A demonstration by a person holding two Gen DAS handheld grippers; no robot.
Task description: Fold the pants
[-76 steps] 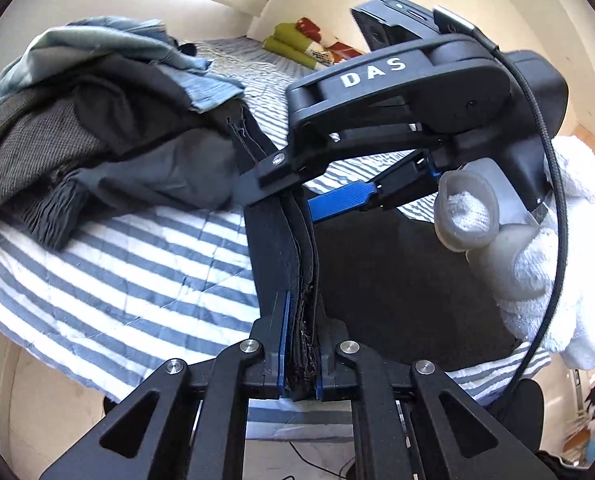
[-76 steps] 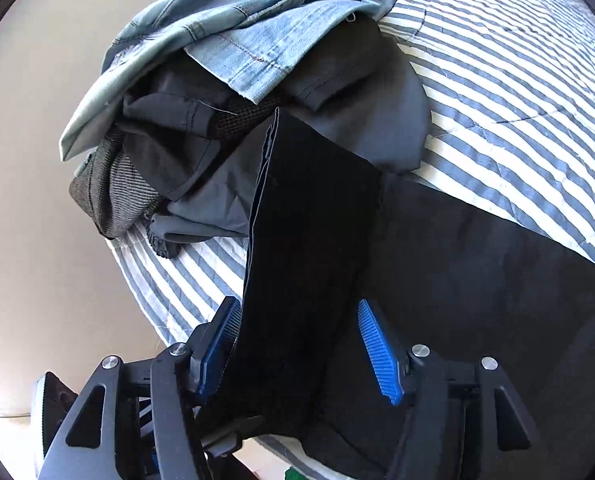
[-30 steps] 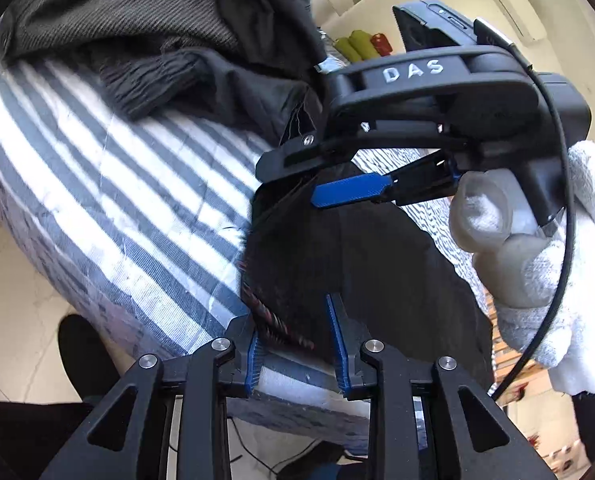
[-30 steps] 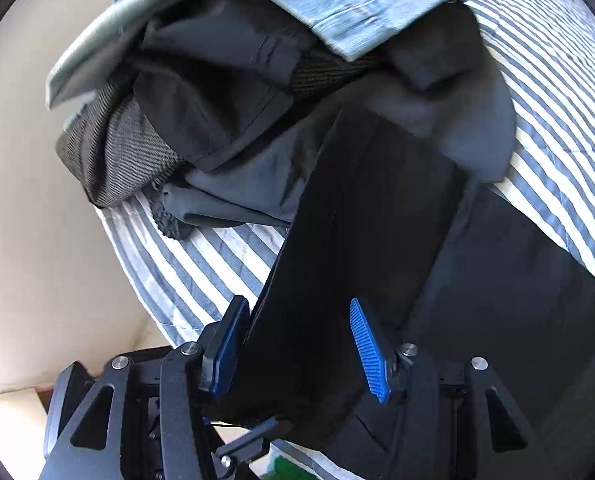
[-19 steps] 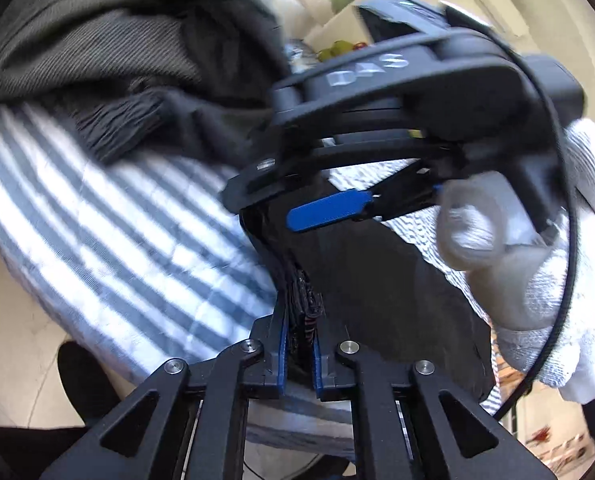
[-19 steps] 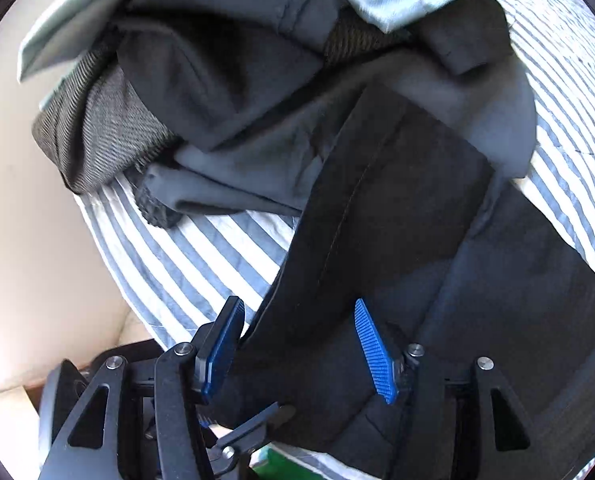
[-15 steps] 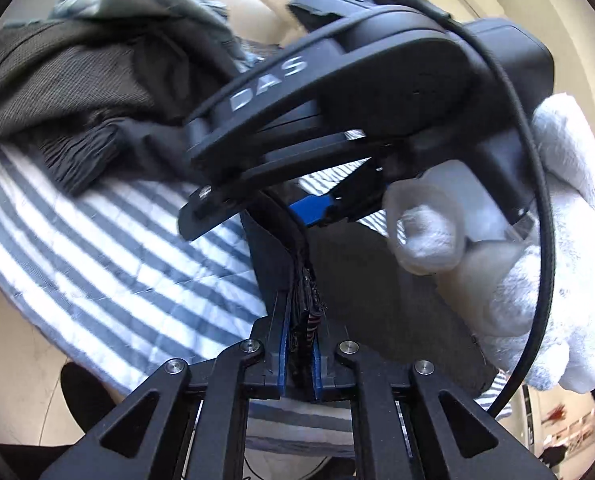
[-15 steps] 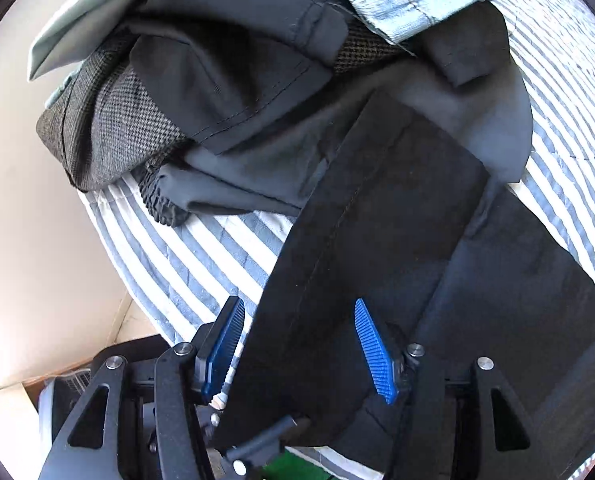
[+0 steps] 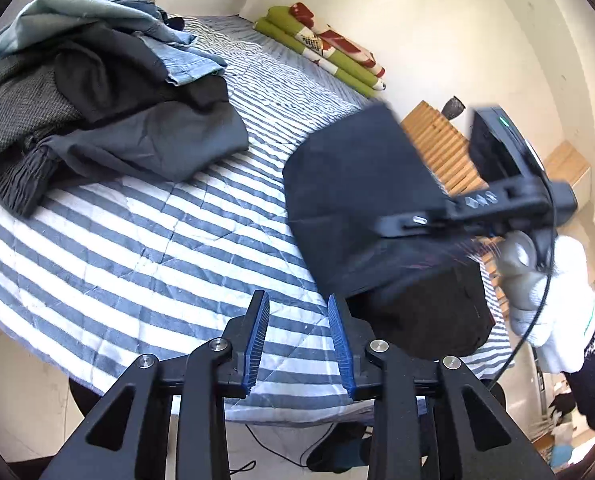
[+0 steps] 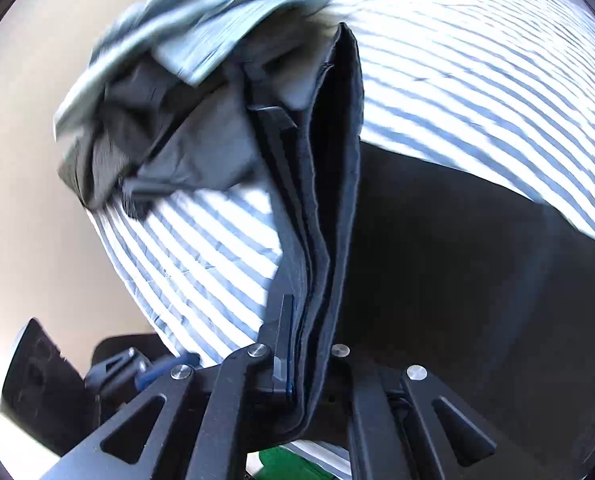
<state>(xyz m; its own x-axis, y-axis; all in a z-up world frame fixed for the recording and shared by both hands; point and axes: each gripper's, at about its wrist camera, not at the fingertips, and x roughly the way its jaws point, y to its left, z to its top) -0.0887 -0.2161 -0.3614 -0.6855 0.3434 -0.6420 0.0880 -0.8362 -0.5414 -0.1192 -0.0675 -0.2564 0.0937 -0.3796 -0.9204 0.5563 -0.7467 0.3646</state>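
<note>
Nearest in the left wrist view, the left gripper (image 9: 299,340) has just been opening; its blue pads (image 9: 257,340) stand apart over the striped bed (image 9: 157,248) near the bed's front edge, with nothing between them. Just beyond, toward the bed's right edge, the black pants (image 9: 357,200) are partly lifted: one folded end rises off the bed while the rest lies flat beneath it. The right gripper (image 10: 305,360) has just been closing and now clamps the stacked edge of the pants, layers pinched tightly between its jaws; a white-gloved hand (image 9: 553,292) carries it.

The step in hand looks like carrying the held end over to lay it on the flat part. To do it well, I would keep all layers caught in the pinch, bring the edge across level so the fold line stays straight, and lower it square with the part below before letting go. The free left gripper could pin the lower part or smooth the crease.

Farther back, at the bed's left side, a heap of unfolded clothes (image 9: 97,100) waits, well apart from the pants.
</note>
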